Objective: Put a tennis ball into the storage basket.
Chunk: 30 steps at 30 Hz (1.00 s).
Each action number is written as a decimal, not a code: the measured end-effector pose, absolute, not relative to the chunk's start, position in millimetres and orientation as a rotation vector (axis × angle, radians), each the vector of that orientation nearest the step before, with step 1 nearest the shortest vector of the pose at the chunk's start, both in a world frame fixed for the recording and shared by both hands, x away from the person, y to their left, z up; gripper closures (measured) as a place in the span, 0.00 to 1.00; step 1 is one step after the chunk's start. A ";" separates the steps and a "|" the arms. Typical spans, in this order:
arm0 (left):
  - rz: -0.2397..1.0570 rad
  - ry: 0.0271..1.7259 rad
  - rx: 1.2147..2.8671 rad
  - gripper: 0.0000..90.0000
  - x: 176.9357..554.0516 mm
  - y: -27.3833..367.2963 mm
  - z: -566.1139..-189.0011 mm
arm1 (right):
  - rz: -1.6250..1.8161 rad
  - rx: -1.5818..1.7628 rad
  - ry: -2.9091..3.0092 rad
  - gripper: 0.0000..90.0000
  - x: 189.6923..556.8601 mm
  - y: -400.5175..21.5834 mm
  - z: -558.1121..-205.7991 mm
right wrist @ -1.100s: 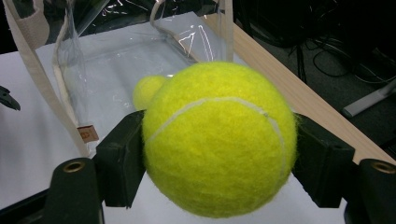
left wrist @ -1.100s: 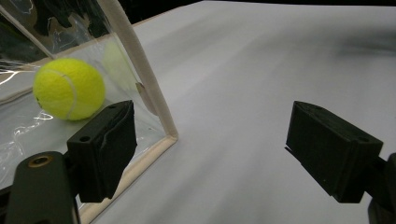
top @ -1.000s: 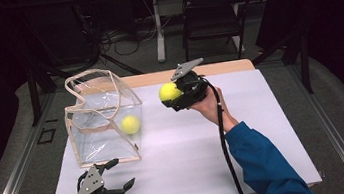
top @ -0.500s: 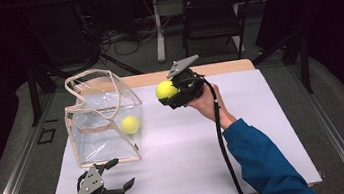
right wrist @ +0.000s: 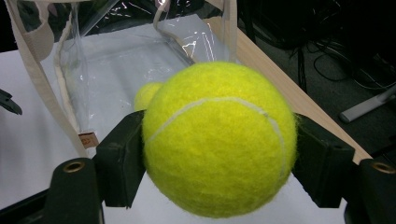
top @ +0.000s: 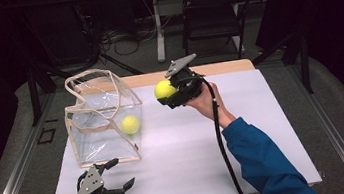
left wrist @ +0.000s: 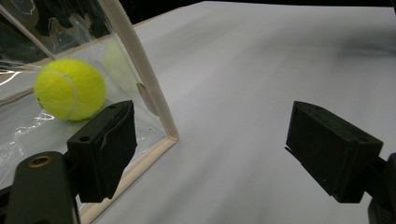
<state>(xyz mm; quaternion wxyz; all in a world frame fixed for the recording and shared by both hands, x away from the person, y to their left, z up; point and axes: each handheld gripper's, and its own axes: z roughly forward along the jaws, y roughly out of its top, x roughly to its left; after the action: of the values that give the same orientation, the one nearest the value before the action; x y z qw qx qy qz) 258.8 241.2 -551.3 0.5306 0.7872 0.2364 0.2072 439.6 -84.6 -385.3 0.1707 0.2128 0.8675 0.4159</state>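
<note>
Tennis ball (top: pixel 164 89), upper centre of frame, sat clenched in your right gripper (top: pixel 173 91); left gripper (top: pixel 115 180) rested released, lower left. Next, seemingly: carry it over the clear bag (top: pixel 93 118) and release.

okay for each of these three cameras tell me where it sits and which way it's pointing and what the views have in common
High view: above the person's side, looking forward and down on the table; both forearms, left gripper, right gripper.
Left gripper view: on the left gripper, low over the table, facing the clear bag.
Right gripper view: on the right gripper, facing the bag over its held ball.
Shared: the bag's inner ball appears in all three.
</note>
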 end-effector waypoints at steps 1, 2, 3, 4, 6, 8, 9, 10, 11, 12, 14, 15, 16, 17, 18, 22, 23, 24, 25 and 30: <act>0.494 0.564 1.879 0.18 258.8 241.1 -551.3 | 1.171 0.591 2.473 0.29 441.4 -79.8 -382.9; 0.494 0.565 1.878 0.18 258.8 241.1 -551.3 | 1.169 0.586 2.476 0.29 442.4 -78.0 -382.2; 0.493 0.565 1.878 0.18 258.9 241.1 -551.4 | 1.171 0.583 2.476 0.29 442.6 -77.3 -381.8; 0.493 0.563 1.879 0.18 259.0 241.1 -551.4 | 1.169 0.581 2.475 0.29 442.7 -76.7 -381.2; 0.492 0.564 1.878 0.18 258.8 241.1 -551.4 | 1.166 0.580 2.475 0.29 443.1 -75.5 -380.2; 0.493 0.565 1.878 0.18 258.7 241.1 -551.4 | 1.165 0.577 2.475 0.29 443.6 -74.4 -379.6; 0.493 0.564 1.879 0.18 258.8 241.3 -551.3 | 1.164 0.573 2.475 0.29 444.1 -73.9 -379.3; 0.494 0.564 1.880 0.18 258.9 241.5 -551.3 | 1.165 0.573 2.478 0.29 444.2 -73.2 -379.1; 0.491 0.568 1.875 0.18 258.8 241.3 -551.5 | 1.164 0.572 2.478 0.29 444.3 -72.7 -378.8; 0.490 0.567 1.875 0.18 258.8 241.1 -551.5 | 1.162 0.569 2.476 0.29 444.5 -72.1 -378.7; 0.491 0.562 1.881 0.18 259.0 241.2 -551.6 | 1.158 0.567 2.477 0.29 445.0 -71.1 -378.2; 0.492 0.563 1.882 0.18 258.9 241.1 -551.5 | 1.158 0.569 2.478 0.29 445.2 -70.6 -377.9; 0.493 0.564 1.880 0.18 258.8 241.1 -551.5 | 1.157 0.566 2.480 0.29 445.6 -70.3 -377.4; 0.493 0.564 1.880 0.18 258.8 241.1 -551.5 | 1.157 0.566 2.480 0.29 445.6 -70.3 -377.4; 0.493 0.564 1.880 0.18 258.8 241.1 -551.5 | 1.160 0.565 2.480 0.29 445.9 -69.9 -377.0; 0.492 0.564 1.881 0.18 258.8 240.9 -551.6 | 1.160 0.565 2.480 0.29 445.9 -69.9 -377.0; 0.492 0.564 1.881 0.18 258.8 240.9 -551.6 | 1.160 0.565 2.480 0.29 445.9 -69.9 -377.0; 0.492 0.564 1.881 0.18 258.8 240.9 -551.6 | 1.175 0.558 2.475 0.29 447.9 -67.0 -372.9; 0.494 0.565 1.879 0.18 258.5 240.8 -551.5 | 1.175 0.558 2.475 0.30 447.9 -67.0 -372.9; 0.494 0.564 1.879 0.18 258.6 241.0 -551.5 | 1.192 0.553 2.470 0.30 449.3 -62.9 -369.1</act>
<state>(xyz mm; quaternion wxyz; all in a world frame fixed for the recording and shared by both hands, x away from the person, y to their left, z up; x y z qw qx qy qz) 258.6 241.0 -551.5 0.5306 0.7873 0.2365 0.2068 449.3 -62.9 -369.1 0.1712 0.1949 0.8697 0.4199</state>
